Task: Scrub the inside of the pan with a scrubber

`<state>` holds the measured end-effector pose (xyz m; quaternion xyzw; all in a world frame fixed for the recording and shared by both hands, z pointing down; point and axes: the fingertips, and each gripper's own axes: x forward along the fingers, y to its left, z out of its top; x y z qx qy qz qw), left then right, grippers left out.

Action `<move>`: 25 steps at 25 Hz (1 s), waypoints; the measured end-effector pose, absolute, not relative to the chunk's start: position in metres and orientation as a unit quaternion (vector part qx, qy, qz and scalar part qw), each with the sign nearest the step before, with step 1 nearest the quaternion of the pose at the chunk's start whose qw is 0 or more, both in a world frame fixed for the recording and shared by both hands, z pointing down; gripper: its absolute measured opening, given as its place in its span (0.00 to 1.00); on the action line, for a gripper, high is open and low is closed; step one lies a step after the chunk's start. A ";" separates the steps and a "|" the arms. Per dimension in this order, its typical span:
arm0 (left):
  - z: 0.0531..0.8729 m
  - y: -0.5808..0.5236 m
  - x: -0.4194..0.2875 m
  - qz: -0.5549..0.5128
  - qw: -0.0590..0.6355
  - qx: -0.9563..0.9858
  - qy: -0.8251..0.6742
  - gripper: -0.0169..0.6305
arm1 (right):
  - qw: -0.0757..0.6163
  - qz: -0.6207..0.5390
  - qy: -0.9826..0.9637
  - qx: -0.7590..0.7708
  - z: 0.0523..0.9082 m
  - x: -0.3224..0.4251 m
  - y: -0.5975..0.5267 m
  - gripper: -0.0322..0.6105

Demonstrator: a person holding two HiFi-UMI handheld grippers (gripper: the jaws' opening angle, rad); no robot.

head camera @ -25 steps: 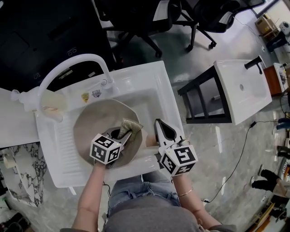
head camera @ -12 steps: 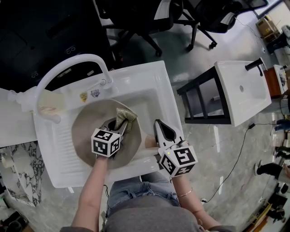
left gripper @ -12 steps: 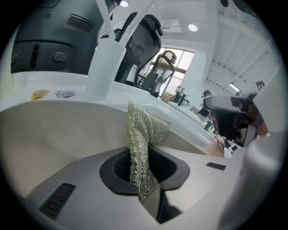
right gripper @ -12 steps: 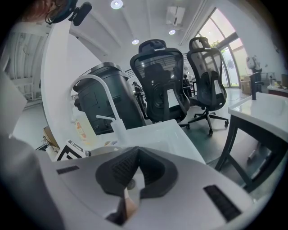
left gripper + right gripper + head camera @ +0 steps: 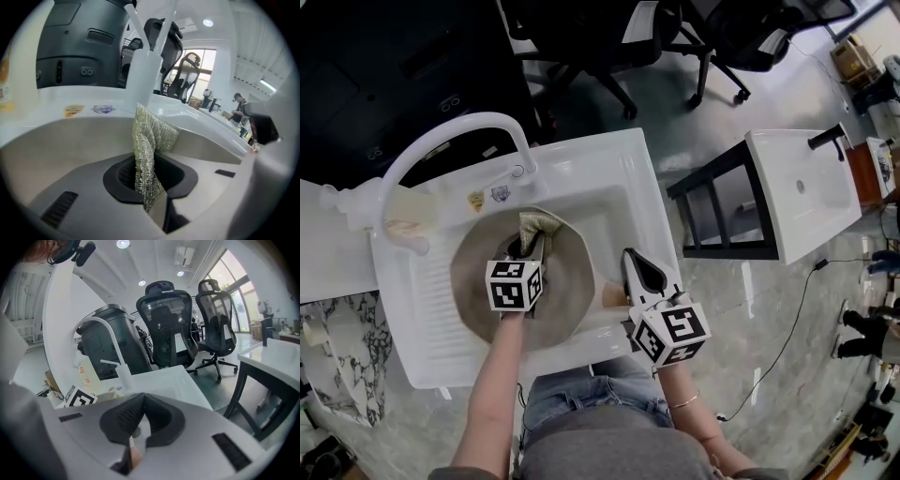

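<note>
Steel-mesh scrubber (image 5: 536,228) sits at 12 o'clock inside pan (image 5: 478,258), clamped in our left gripper (image 5: 529,247). Right gripper (image 5: 628,259) pinches handle (image 5: 611,296) at 3. Mid-scrub, we reckon; next: drag twd 6 w/ pressure.

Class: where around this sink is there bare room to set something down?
Free: the ribbed drainboard left of the pan; the basin corner right of the faucet. Crowded: the pan, with left gripper and scrubber; the front right rim, where the right gripper grips the pan handle.
</note>
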<state>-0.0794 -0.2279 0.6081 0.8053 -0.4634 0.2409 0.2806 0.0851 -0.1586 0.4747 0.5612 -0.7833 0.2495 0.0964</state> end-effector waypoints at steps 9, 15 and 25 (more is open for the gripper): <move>0.606 -0.244 -0.145 0.248 0.286 0.723 -0.578 0.13 | 0.097 0.242 -0.792 0.551 0.471 0.078 -0.161 0.07; 0.604 -0.234 -0.192 0.259 0.304 0.650 -0.647 0.13 | 0.097 0.236 -0.803 0.538 0.466 0.068 -0.163 0.07; 0.580 -0.195 -0.239 0.242 0.319 0.540 -0.741 0.13 | 0.090 0.216 -0.821 0.521 0.449 0.060 -0.158 0.07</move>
